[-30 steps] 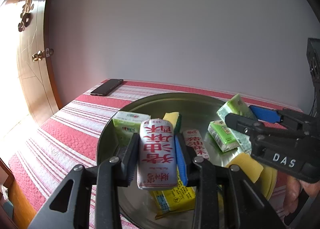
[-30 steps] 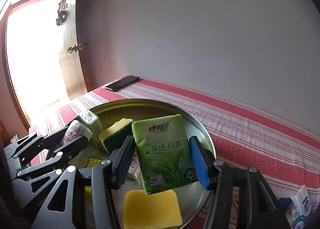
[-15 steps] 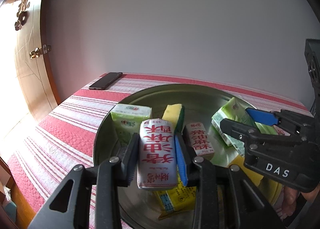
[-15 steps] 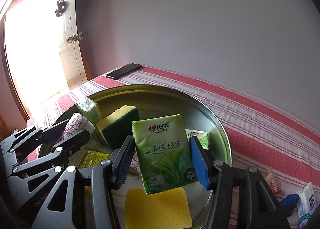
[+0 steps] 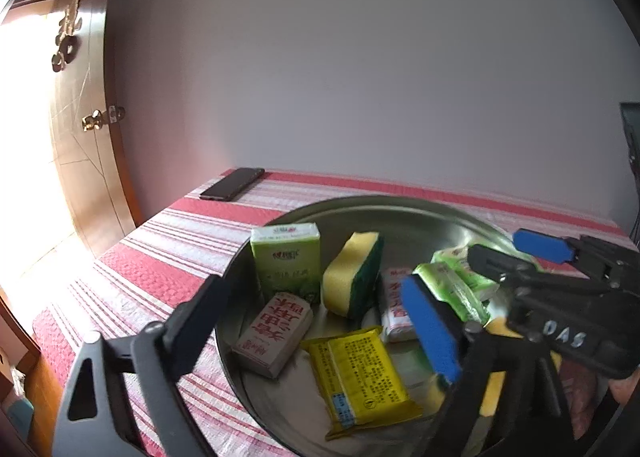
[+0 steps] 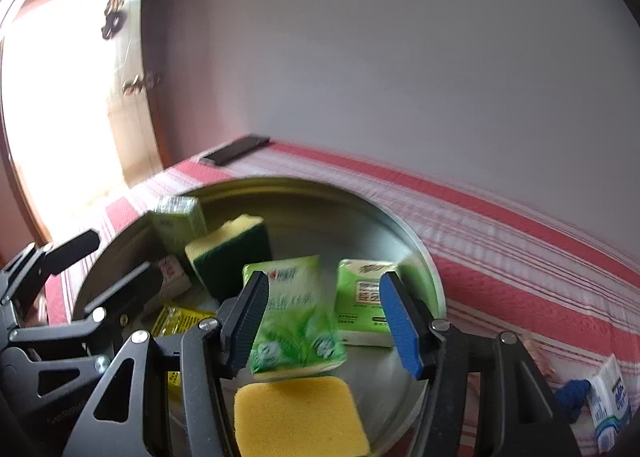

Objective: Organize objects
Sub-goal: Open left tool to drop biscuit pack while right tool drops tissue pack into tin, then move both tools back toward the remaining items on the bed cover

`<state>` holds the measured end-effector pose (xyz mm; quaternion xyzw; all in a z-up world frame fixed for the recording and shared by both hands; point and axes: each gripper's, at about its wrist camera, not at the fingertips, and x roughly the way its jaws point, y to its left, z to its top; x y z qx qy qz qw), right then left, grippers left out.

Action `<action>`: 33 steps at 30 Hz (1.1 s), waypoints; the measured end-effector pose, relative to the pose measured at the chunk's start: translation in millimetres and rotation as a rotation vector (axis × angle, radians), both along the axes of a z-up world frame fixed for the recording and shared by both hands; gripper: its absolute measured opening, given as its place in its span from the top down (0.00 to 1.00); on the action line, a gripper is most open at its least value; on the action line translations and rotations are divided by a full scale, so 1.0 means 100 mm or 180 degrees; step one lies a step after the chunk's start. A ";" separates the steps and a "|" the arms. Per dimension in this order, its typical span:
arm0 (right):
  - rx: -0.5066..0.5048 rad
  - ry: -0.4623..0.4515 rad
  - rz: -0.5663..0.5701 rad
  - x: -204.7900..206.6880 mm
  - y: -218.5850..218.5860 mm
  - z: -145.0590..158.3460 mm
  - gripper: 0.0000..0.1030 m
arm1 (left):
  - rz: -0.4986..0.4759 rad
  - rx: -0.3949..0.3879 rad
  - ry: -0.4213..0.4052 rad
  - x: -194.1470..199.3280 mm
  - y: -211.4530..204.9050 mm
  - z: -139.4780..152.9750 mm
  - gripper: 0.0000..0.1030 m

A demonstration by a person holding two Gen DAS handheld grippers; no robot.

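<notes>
Left claw has just sprung wide, dropping the light white-and-red packet, while the right claw, jaws parted, seems to be letting the soft green tissue pack go – retake either by its flat sides

In the right wrist view the green tissue pack between the jaws smears with motion, so we cannot read its print or tell whether the pads touch it. The yellow sponge runs off the bottom edge. In the left wrist view the right gripper covers part of the green packs, and the metal tray is cut off below.
</notes>
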<state>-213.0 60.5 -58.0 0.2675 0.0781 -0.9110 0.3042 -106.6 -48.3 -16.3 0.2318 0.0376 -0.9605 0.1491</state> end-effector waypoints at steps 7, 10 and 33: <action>-0.0274 0.0096 -0.0335 0.14 0.53 0.14 0.32 | -0.0275 -0.0051 0.0193 0.08 0.36 0.12 0.10; -0.0287 0.0131 -0.0617 0.24 0.90 0.16 0.32 | -0.0492 -0.0145 0.0218 0.06 0.62 0.14 0.07; -0.0251 -0.0765 -0.2120 0.39 2.63 -0.65 0.32 | -0.1851 -0.0525 -0.0334 -0.71 2.29 -0.10 0.05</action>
